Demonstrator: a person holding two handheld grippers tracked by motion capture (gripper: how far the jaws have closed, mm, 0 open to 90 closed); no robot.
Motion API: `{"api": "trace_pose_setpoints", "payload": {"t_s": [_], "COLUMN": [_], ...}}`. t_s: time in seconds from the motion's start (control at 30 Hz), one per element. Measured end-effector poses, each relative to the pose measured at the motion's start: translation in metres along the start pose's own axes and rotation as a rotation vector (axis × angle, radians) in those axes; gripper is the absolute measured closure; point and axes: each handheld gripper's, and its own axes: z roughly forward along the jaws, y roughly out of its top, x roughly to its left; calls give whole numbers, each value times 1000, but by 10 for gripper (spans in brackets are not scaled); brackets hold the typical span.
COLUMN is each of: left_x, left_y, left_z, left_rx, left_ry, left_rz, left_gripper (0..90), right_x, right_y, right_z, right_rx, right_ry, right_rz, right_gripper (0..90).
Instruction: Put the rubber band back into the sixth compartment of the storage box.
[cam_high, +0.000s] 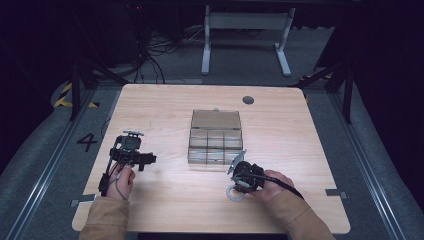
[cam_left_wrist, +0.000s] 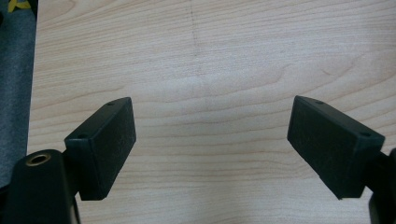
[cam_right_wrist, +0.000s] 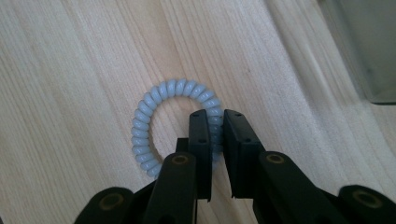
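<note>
My right gripper (cam_right_wrist: 215, 140) sits closest to the lens in the right gripper view, its jaws drawn together and clamped on the right-hand side of a coil tie (cam_right_wrist: 159, 116), a pale blue spiral ring lying flat on the tabletop (cam_right_wrist: 70, 70). One jaw stands inside the ring and the other just outside it, so the coil is pinched between the pads. From above, the ring (cam_high: 235, 194) shows at about 7 o'clock from that gripper (cam_high: 245, 177), close to the near edge of the tabletop (cam_high: 165, 215). A clear box (cam_high: 215, 136) with small compartments and its lid laid back stands at 12 o'clock from my right gripper, near it; a corner of it (cam_right_wrist: 373, 56) shows at 2 o'clock in the right gripper view. My left gripper (cam_high: 131, 152) rests well apart at 9 o'clock from the box. In its own view this gripper (cam_left_wrist: 212, 149) has its jaws wide apart over bare wood (cam_left_wrist: 210, 70), with nothing between them.
</note>
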Motion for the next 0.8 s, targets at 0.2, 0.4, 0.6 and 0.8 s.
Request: {"api": "trace_pose_setpoints", "payload": {"t_s": [0.2, 0.4, 0.6, 0.8], "left_x": [1, 1, 0, 0], "left_y": [0, 0, 0, 0], "left_z": [0, 0, 0, 0], "left_rx": [0, 3, 4, 6], "left_ry": [-3, 0, -1, 2], "left_rz": [-1, 5, 2, 1], "left_gripper": [160, 160, 160, 160], "right_x": [1, 1, 1, -1], "right_y": [1, 2, 3, 6], "right_z": [-3, -10, -21, -33], "right_rx": [-23, -60, -94, -125], "right_ry": [9, 10, 12, 12], "right_rz": [-1, -3, 10, 7], "right_gripper": [825, 825, 825, 825]}}
